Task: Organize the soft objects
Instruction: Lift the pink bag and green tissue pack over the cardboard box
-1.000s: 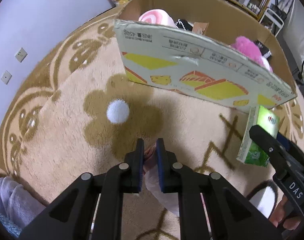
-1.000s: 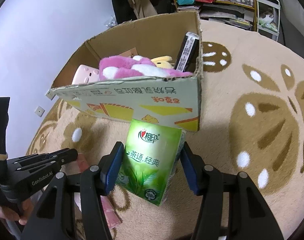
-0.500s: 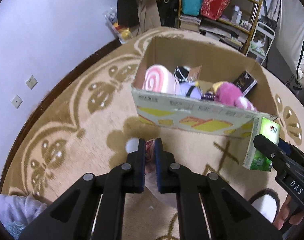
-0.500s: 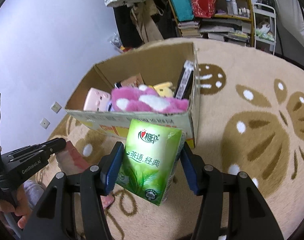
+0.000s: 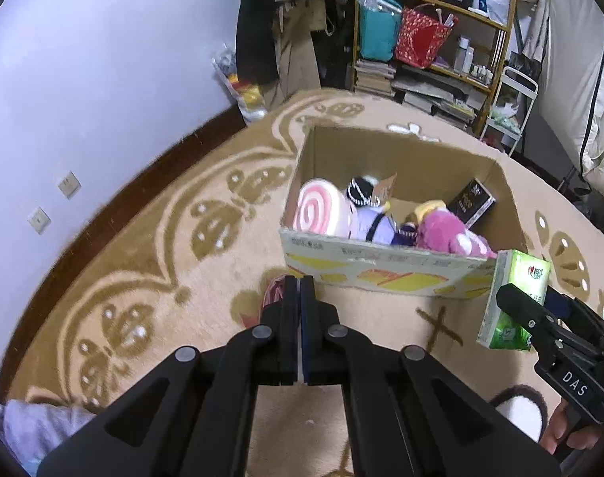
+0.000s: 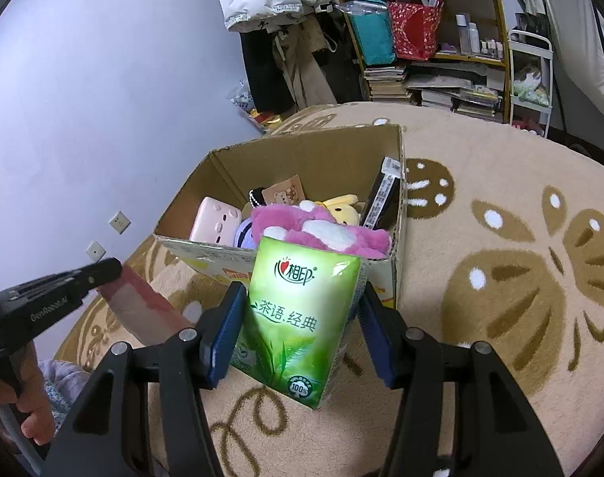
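Observation:
My left gripper [image 5: 300, 282] is shut on a thin pink-and-white soft piece [image 5: 275, 293], lifted off the carpet; most of it hangs hidden beneath the fingers. The right wrist view shows that piece [image 6: 142, 306] dangling from the left gripper [image 6: 117, 272]. My right gripper [image 6: 302, 294] is shut on a green tissue pack [image 6: 298, 318], held upright above the carpet. An open cardboard box [image 5: 381, 264] stands just beyond both grippers. It holds a pink swirl plush roll [image 5: 321, 210], a pink plush toy [image 5: 445, 232], a yellow plush [image 6: 341, 204] and a black box [image 5: 472, 200].
The beige patterned carpet [image 5: 162, 246] spreads all around the box. A wall with sockets [image 5: 69, 185] lies to the left. Hanging clothes [image 5: 286, 39] and cluttered shelves [image 5: 441, 39] stand behind. A white slipper [image 5: 516, 417] sits near the right hand.
Both grippers have risen with their loads, so the box is seen from higher and its inside shows. The left jaws have come fully together on the pink piece.

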Demonstrator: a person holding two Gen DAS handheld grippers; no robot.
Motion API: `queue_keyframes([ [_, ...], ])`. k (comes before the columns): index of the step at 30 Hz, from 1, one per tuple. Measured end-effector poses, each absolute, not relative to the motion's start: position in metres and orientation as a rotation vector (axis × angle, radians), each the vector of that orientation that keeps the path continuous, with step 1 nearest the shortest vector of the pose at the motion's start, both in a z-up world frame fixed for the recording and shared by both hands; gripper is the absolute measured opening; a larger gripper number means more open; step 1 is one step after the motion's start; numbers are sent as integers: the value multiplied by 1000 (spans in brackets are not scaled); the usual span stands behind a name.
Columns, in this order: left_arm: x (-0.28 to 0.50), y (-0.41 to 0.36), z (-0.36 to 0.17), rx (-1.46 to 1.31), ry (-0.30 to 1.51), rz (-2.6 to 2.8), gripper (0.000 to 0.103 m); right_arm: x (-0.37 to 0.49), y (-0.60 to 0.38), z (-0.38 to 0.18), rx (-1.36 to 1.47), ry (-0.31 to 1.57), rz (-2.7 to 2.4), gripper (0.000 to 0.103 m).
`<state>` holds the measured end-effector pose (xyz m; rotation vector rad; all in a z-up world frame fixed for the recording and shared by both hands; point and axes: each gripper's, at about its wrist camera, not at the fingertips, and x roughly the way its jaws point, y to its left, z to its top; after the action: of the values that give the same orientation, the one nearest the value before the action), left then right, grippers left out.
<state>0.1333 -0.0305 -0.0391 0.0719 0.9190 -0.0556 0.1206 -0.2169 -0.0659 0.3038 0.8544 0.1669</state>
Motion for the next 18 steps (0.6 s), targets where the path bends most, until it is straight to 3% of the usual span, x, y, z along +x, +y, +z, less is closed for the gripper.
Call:
queue_keyframes([
  [18,156,-33,90,95,665,-72,0,129,-215,-9,240,733,186,59],
])
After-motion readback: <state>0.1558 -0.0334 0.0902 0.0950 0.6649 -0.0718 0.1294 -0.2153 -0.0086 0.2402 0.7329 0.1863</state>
